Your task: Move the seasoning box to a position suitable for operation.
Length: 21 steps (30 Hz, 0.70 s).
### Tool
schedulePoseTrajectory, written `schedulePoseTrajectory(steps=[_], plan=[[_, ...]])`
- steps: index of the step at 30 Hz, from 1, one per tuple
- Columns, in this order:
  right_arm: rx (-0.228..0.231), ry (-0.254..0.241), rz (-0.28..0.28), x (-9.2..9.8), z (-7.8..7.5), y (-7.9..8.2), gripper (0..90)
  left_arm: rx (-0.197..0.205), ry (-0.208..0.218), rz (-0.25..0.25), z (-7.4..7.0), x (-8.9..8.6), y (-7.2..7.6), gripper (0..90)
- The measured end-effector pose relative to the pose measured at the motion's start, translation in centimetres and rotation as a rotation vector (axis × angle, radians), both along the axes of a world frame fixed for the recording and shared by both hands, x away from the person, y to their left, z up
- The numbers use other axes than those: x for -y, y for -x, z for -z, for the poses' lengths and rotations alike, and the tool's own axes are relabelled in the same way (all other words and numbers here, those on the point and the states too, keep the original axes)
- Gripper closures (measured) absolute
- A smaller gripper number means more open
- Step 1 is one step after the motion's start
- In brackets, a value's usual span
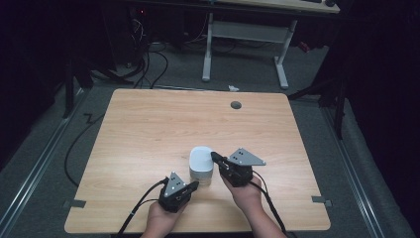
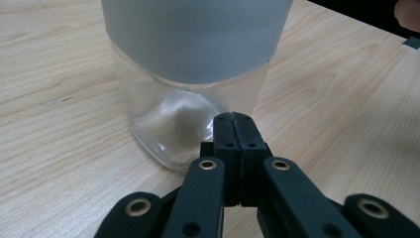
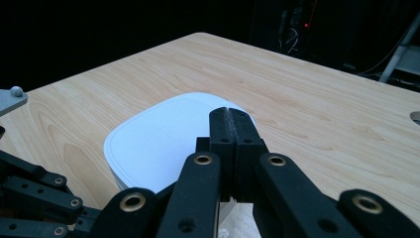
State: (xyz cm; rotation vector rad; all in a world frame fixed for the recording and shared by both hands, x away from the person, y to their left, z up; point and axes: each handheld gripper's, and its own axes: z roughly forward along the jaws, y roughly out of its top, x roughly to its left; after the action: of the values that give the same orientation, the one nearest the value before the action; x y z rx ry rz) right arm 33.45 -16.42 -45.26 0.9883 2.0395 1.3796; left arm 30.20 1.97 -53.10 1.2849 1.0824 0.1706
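**Layout: one jar and two grippers grouped low on the table**

Table [image 1: 148, 129] occupies the centre of the high view. The jar [image 1: 201, 166] stands on it, below centre of the frame, its lid [image 3: 163, 139] on top. Left gripper [image 1: 192, 185] sits lower left of the jar, tips close beside its base. Right gripper [image 1: 214, 155] sits right of the jar, tips at the lid's edge. A grommet [image 1: 236, 104] lies in the tabletop, upper right. A desk frame [image 1: 245, 42] stands on the floor beyond the table, top of frame.

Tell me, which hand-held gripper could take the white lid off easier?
Probably the right hand-held gripper: it sits up over the white lid. The left hand-held gripper points low at the glass jar.
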Motion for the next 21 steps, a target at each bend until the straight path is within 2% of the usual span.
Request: schedulePoseTrajectory(steps=[7,11,14,16,18,21], plan=[[0.011,-0.002,0.024,1.1,0.0,0.0,89.0,-0.006,0.007,0.025,-0.8,-0.8,0.6,89.5],[-0.007,0.001,0.068,2.7,0.6,-0.1,86.4,0.034,-0.054,0.009,-1.5,-2.8,0.7,86.2],[-0.033,0.011,0.138,5.1,1.8,0.1,81.0,0.068,-0.141,-0.043,-1.6,-5.3,-0.2,78.2],[-0.059,0.012,0.196,7.0,2.9,0.2,75.9,0.087,-0.198,-0.117,-1.4,-7.2,-1.2,72.1],[-0.095,0.013,0.252,8.9,3.9,0.5,70.6,0.073,-0.191,-0.169,-1.5,-9.1,-2.2,68.2],[-0.111,0.011,0.320,11.6,5.0,1.2,63.3,0.059,-0.162,-0.236,-1.6,-11.2,-3.1,62.4]])
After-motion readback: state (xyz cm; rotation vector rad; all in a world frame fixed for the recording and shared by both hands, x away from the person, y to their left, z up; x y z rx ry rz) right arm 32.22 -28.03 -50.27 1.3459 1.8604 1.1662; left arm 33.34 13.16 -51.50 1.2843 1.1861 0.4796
